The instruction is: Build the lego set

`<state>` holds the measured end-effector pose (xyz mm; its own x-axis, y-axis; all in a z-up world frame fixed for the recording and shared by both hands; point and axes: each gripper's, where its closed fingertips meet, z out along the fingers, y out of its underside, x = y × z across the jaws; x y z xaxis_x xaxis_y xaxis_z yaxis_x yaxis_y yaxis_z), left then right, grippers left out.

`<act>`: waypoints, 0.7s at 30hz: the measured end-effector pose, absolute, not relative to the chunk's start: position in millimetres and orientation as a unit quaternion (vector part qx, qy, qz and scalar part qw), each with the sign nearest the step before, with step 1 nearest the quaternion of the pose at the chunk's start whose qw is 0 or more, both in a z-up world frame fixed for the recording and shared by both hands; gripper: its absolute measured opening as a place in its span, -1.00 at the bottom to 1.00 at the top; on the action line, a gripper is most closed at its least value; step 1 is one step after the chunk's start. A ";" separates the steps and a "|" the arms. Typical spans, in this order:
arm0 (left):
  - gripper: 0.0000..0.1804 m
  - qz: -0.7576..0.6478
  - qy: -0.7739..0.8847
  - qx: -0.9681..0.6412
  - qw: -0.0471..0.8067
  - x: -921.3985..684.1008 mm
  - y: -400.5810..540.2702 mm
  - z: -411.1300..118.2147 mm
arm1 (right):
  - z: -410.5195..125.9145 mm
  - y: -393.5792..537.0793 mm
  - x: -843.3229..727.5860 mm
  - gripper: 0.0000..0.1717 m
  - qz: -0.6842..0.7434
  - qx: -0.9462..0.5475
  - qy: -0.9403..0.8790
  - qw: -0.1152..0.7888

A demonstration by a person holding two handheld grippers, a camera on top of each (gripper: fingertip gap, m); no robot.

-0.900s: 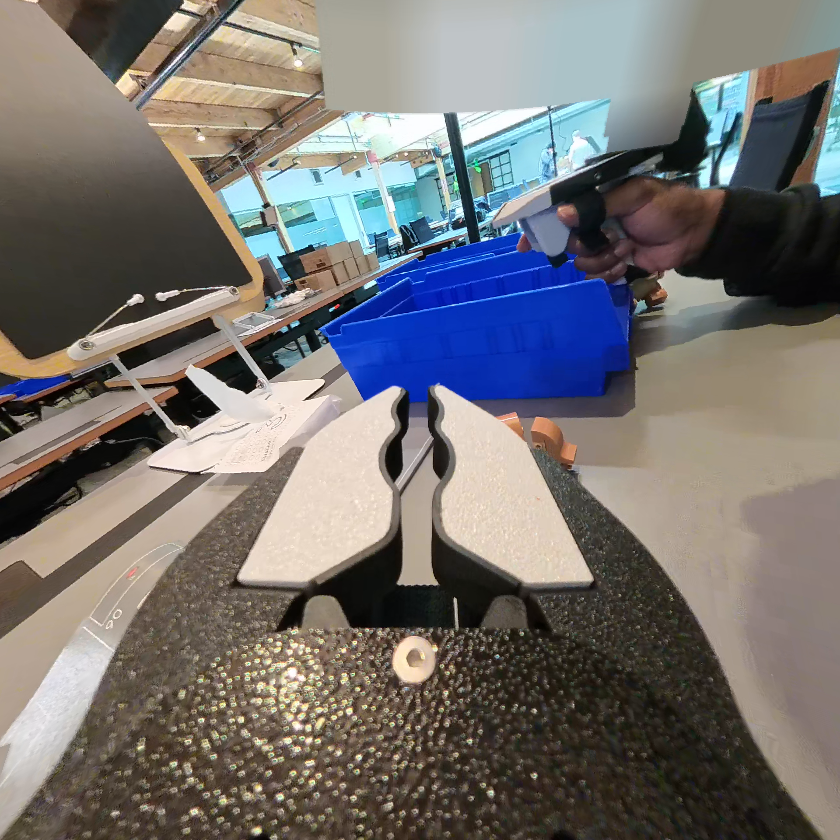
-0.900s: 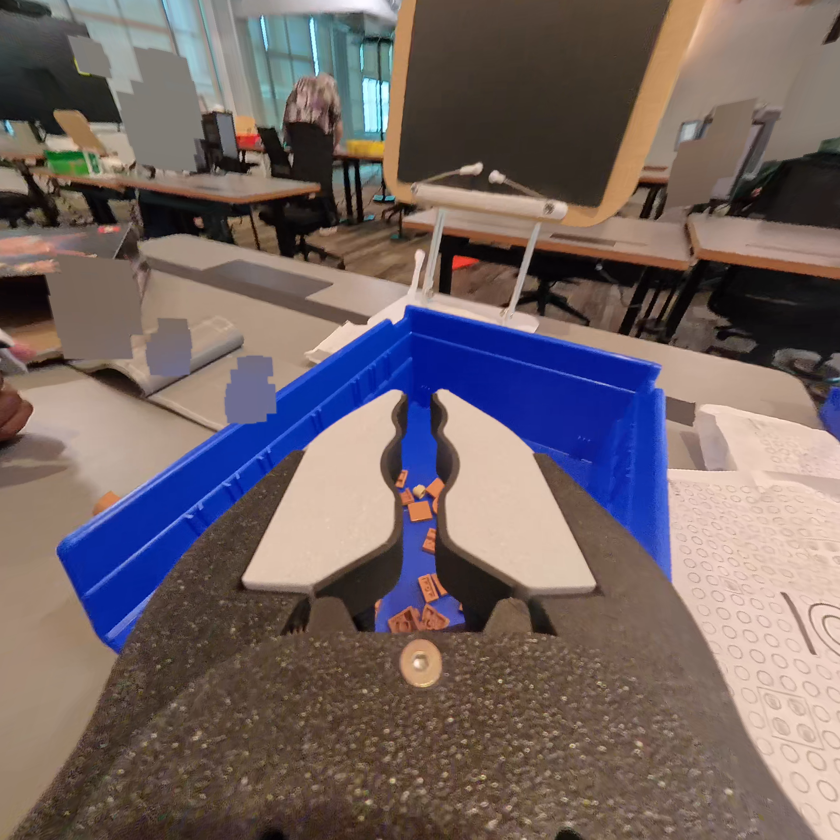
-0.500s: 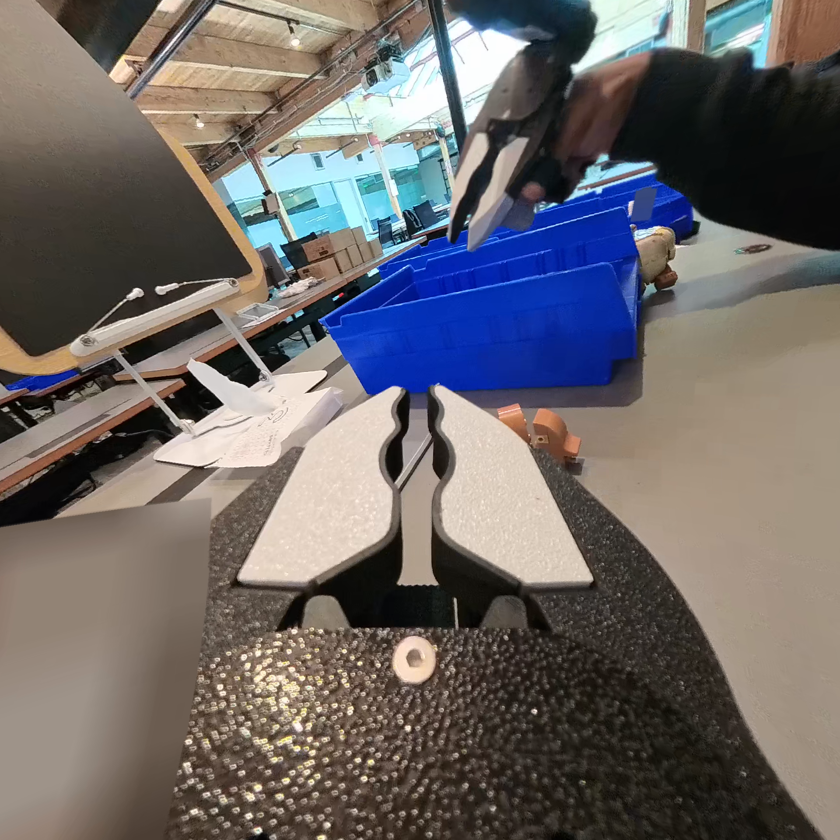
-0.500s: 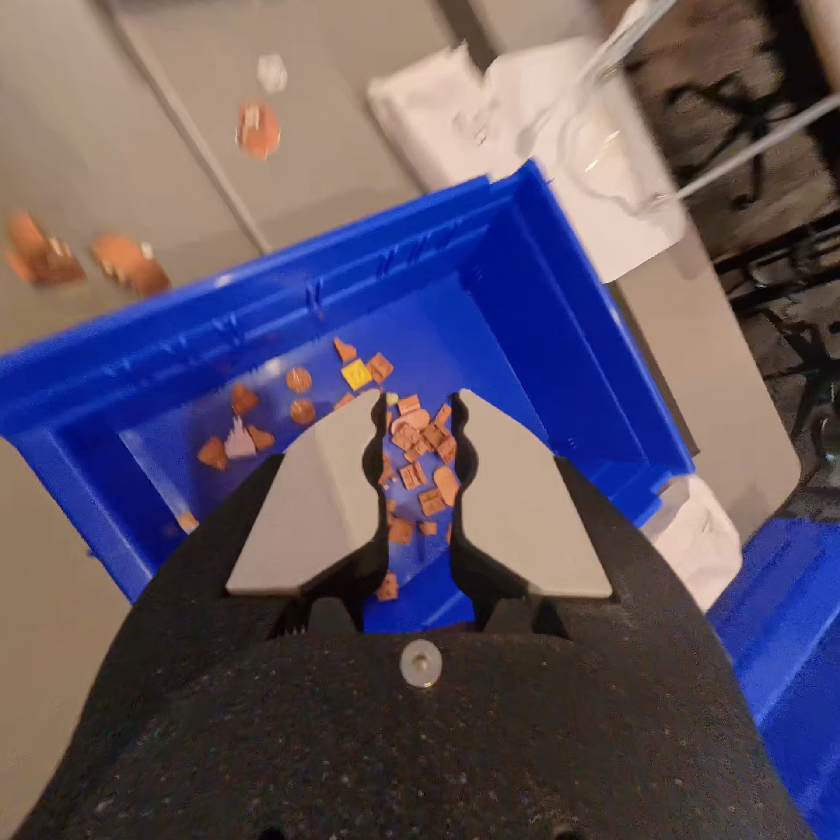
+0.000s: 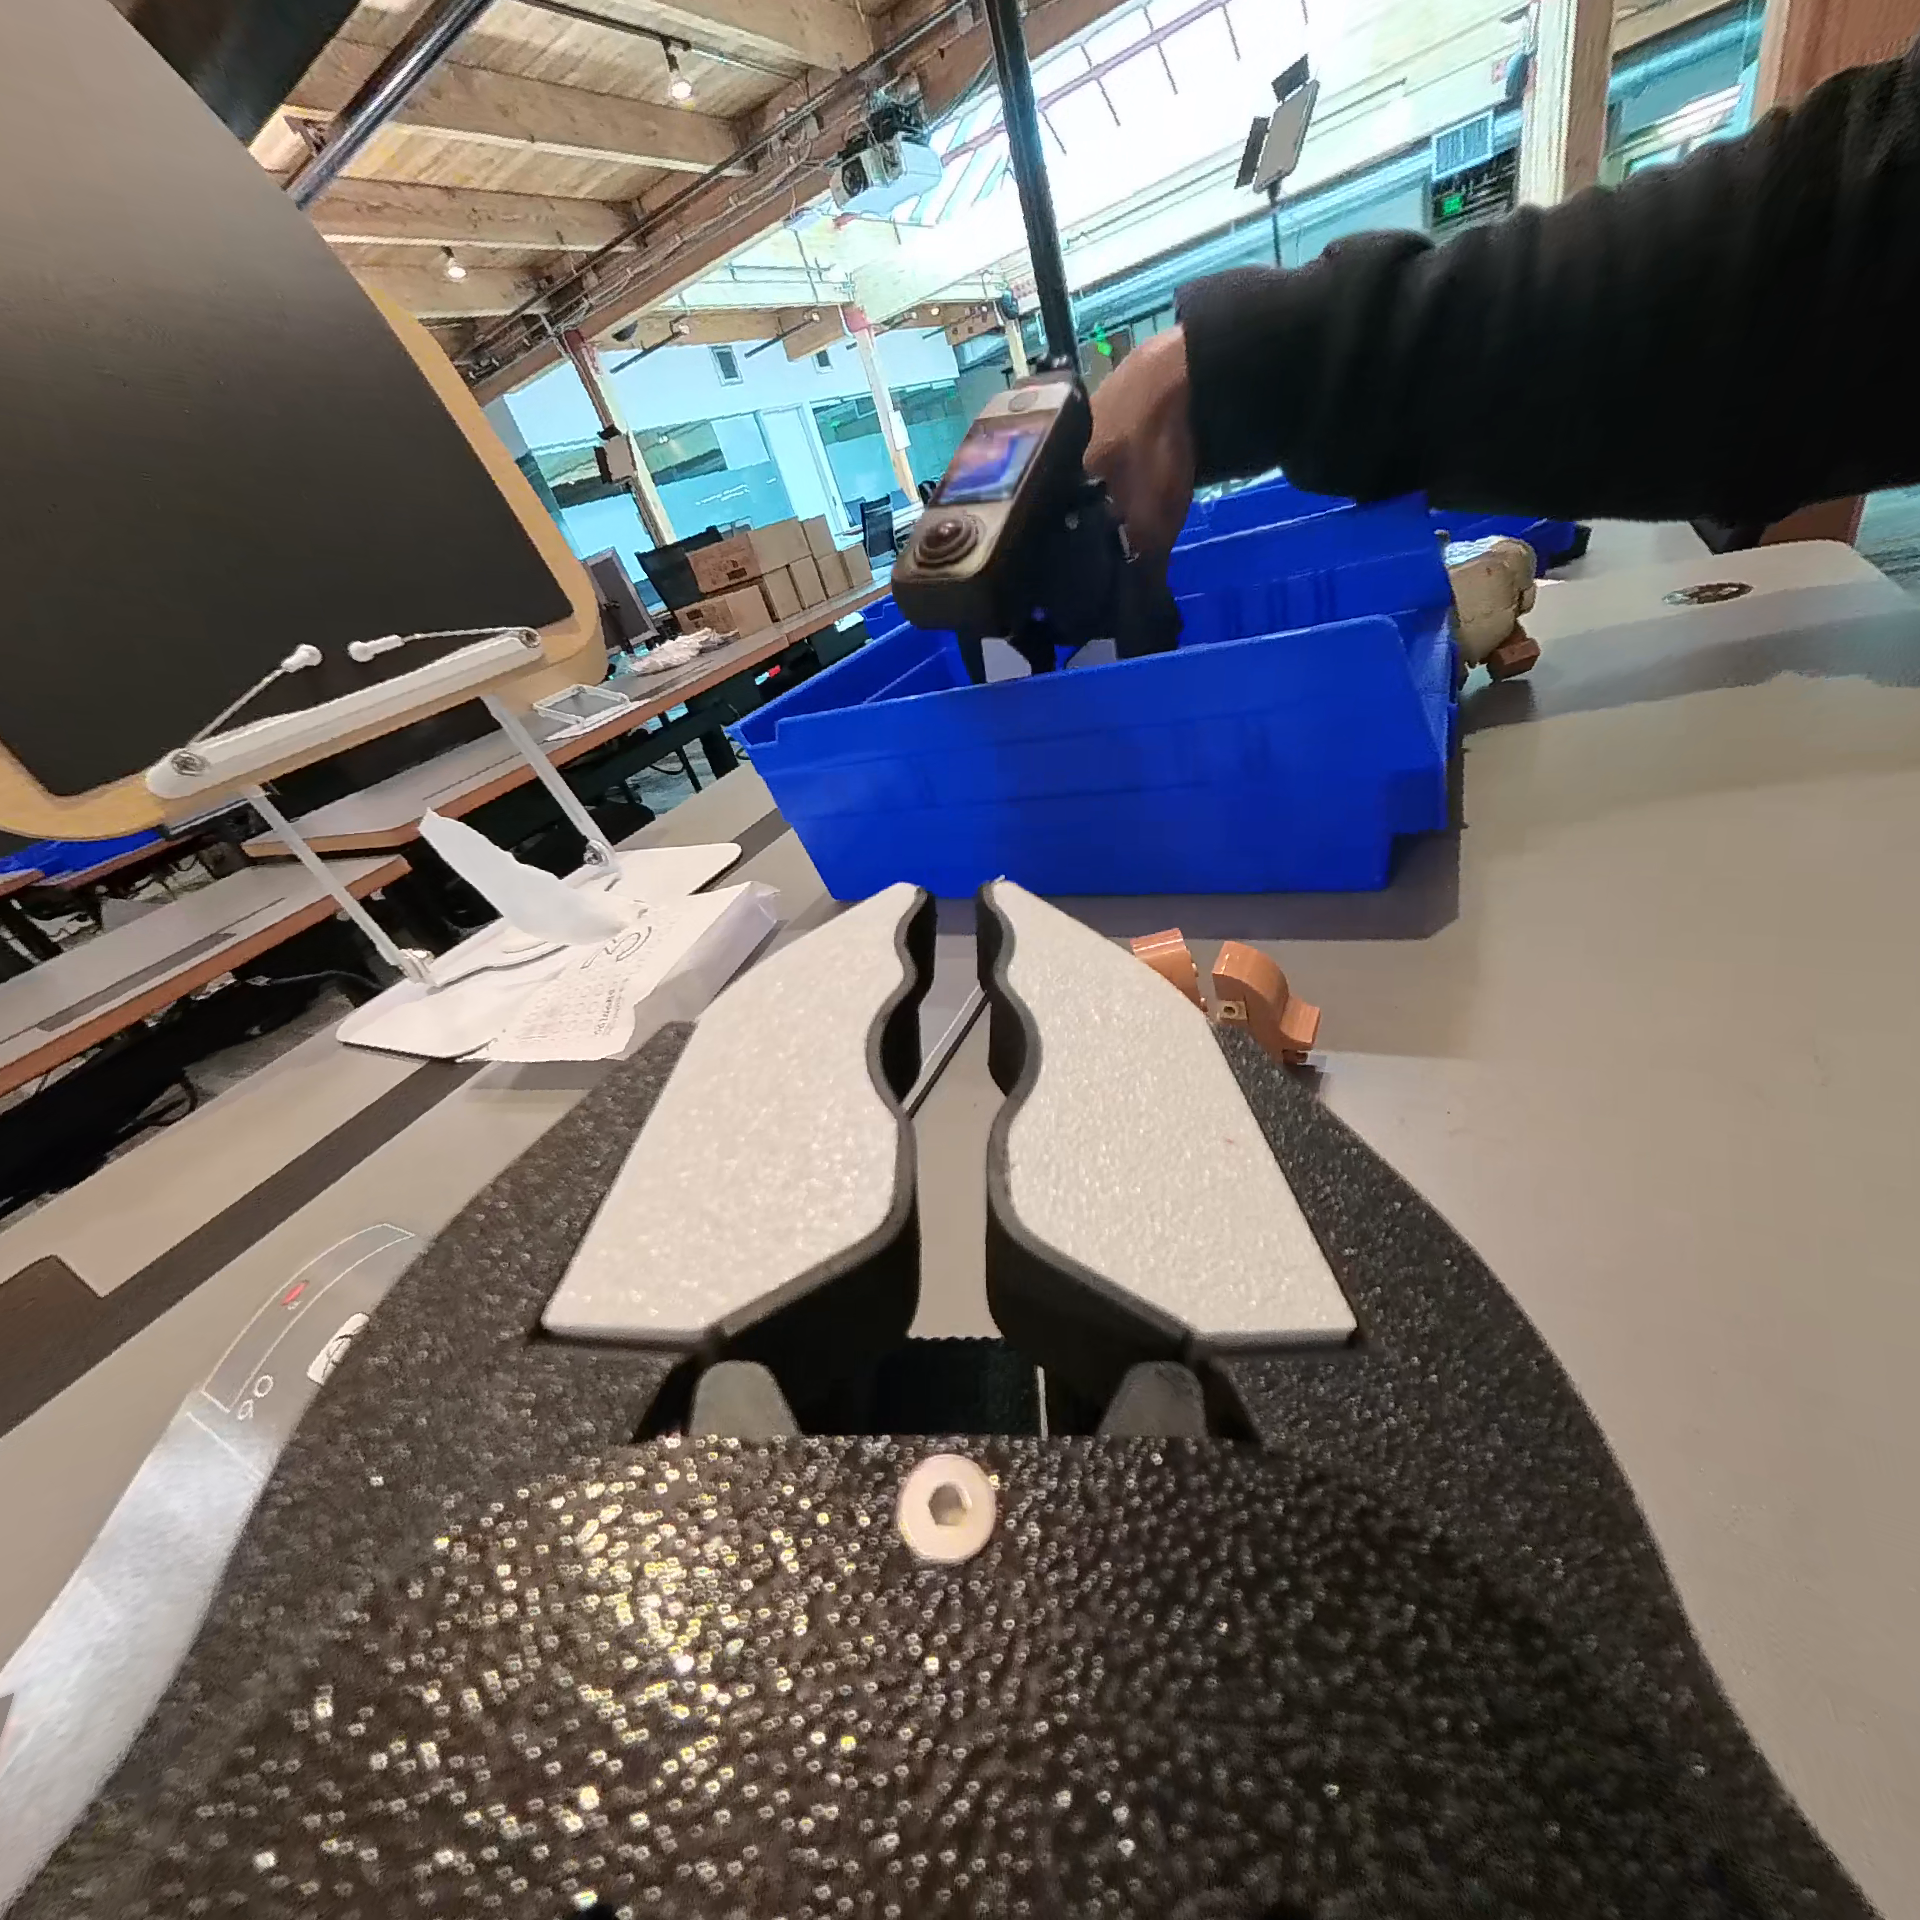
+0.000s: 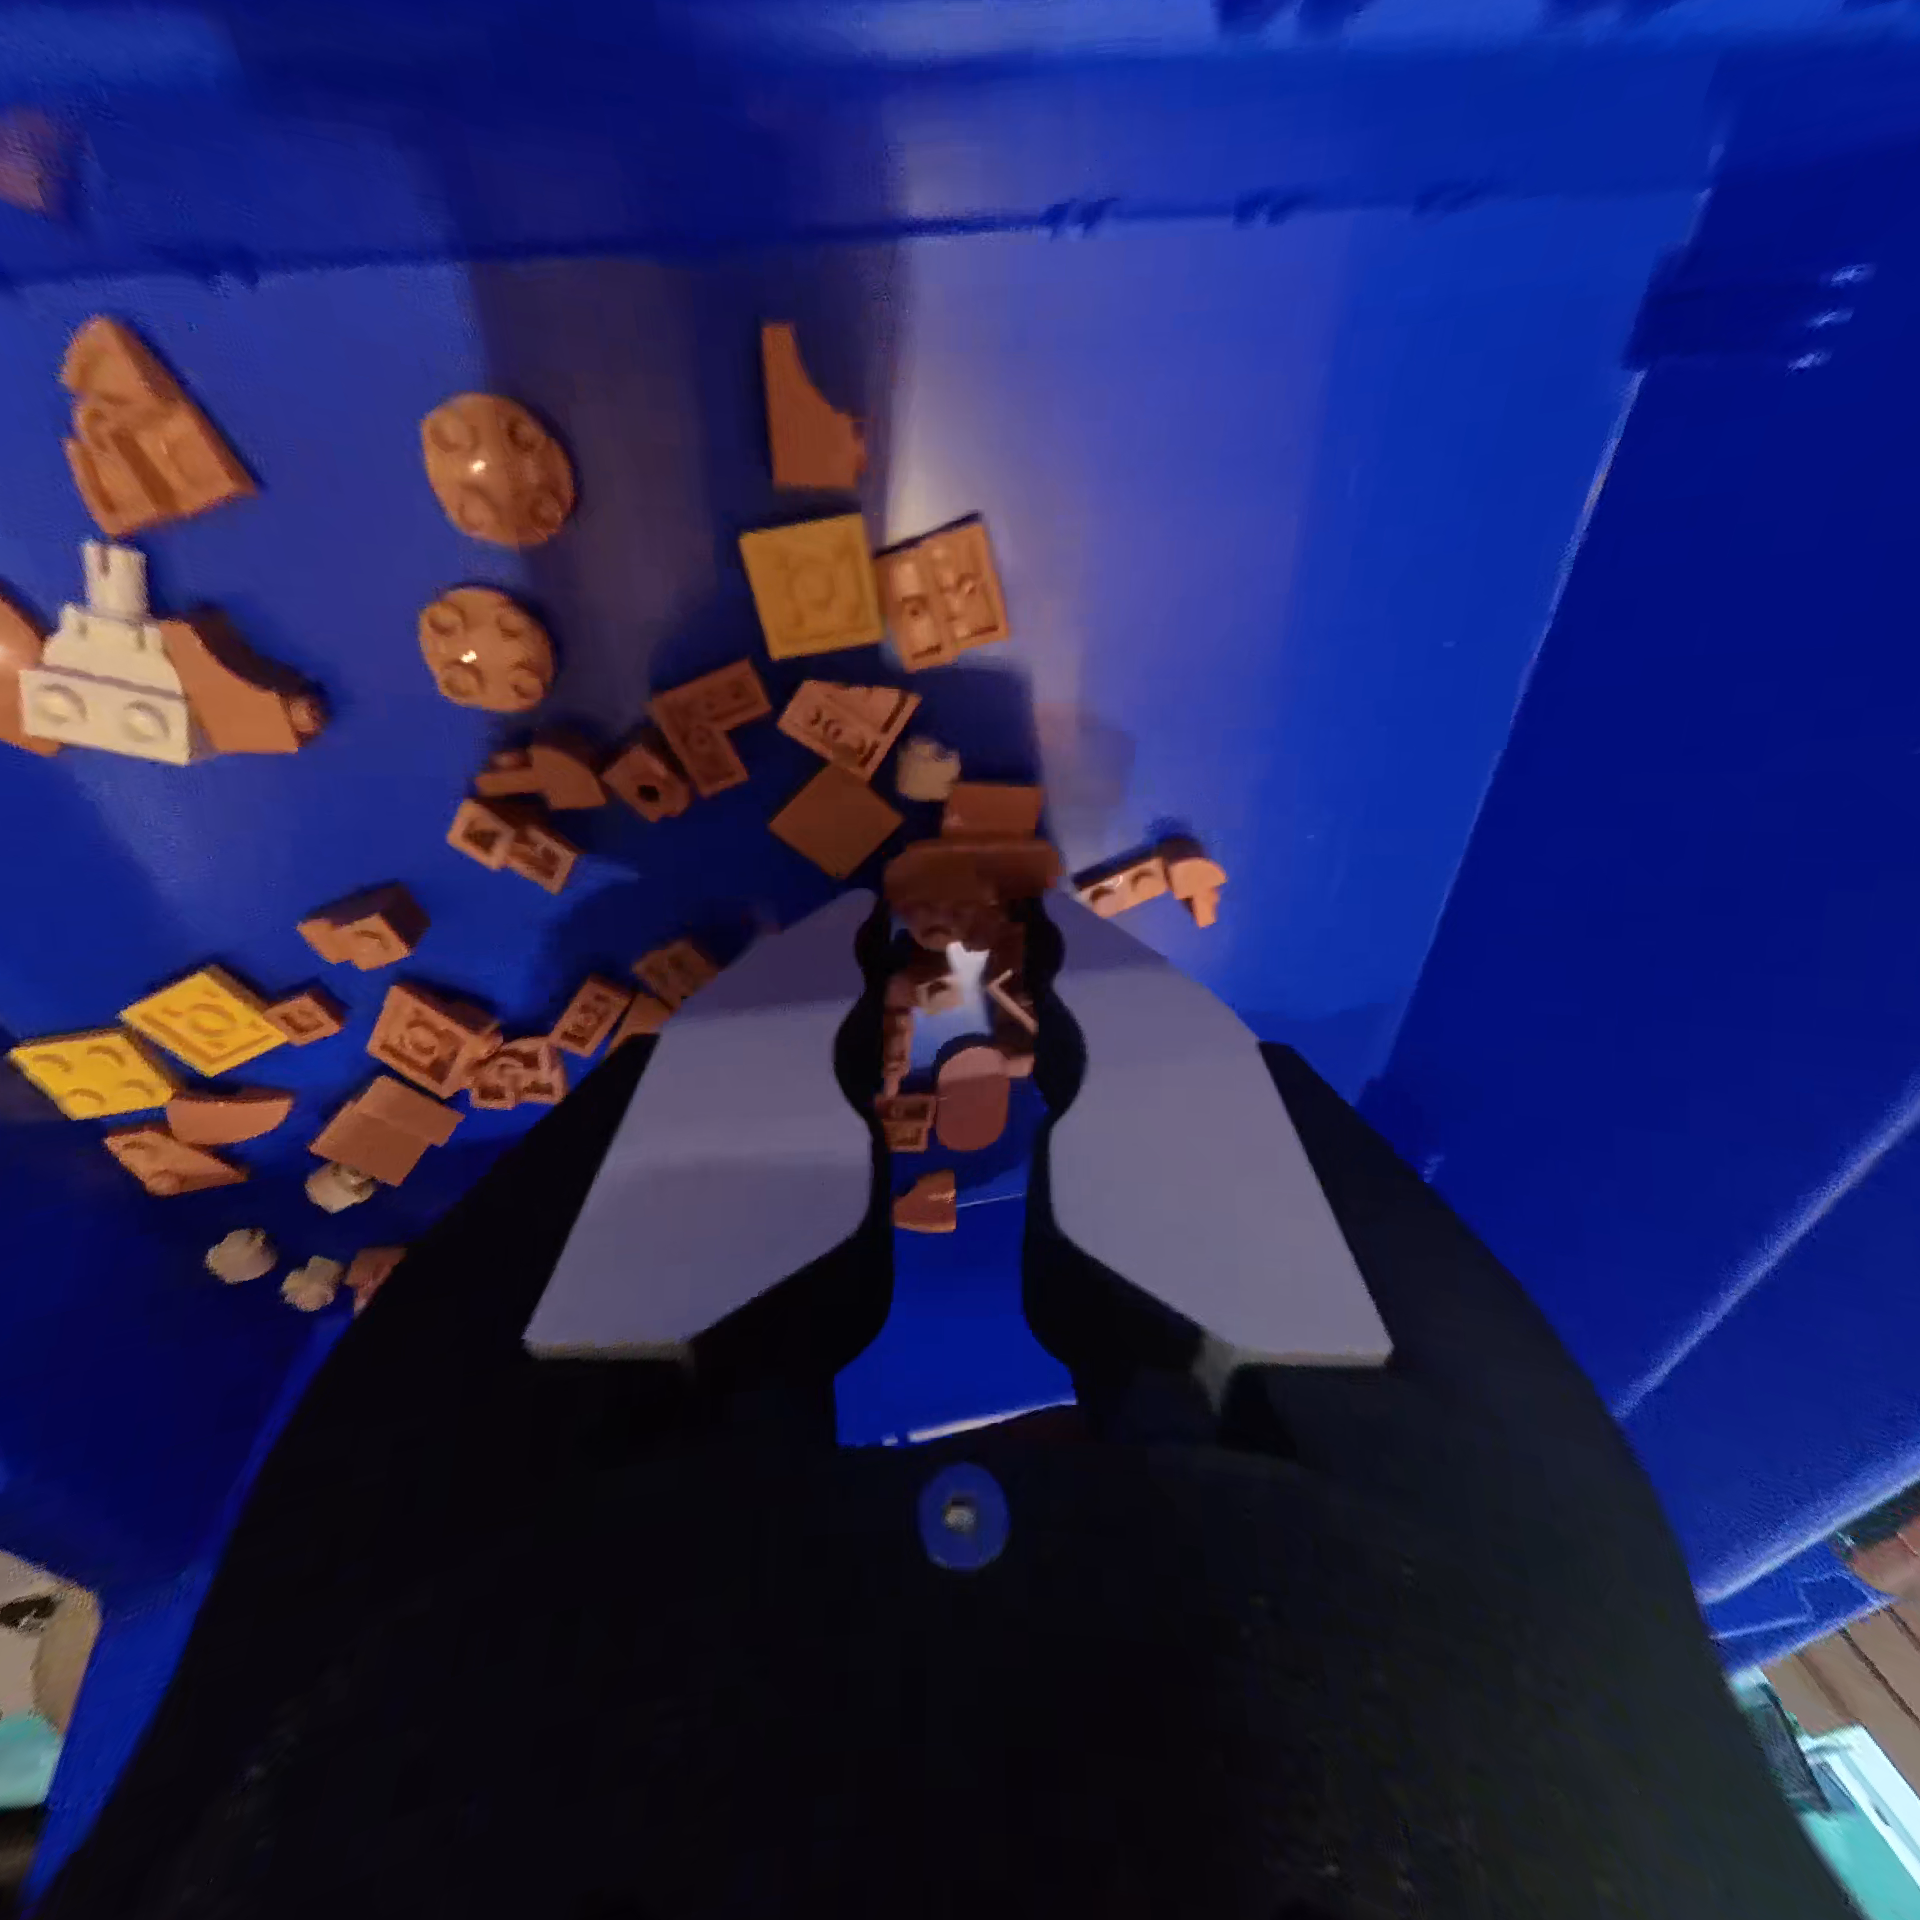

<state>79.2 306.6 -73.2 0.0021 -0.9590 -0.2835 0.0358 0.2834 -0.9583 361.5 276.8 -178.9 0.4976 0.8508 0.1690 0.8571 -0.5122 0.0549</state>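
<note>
Since the earlier frame the right gripper (image 6: 961,935) has plunged from above the blue bin (image 5: 1091,790) down among the loose brown bricks (image 6: 707,717) on its floor. Its fingers (image 6: 758,1091) stand partly open around a brown brick (image 6: 971,878) at their tips; blur hides whether the pads press on it. Yellow bricks (image 6: 810,597) and a white piece (image 6: 104,675) lie farther left. Left gripper (image 5: 956,914) rests low over the grey tabletop (image 5: 1610,1039), fingers nearly closed on nothing, two brown bricks (image 5: 1257,982) just beside its right finger
</note>
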 end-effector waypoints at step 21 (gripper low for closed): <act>-0.92 -0.424 0.552 -0.422 0.581 80.7 313.4 -73.8 | -112.1 308.4 379.8 -0.56 -0.122 -0.886 -0.395 0.210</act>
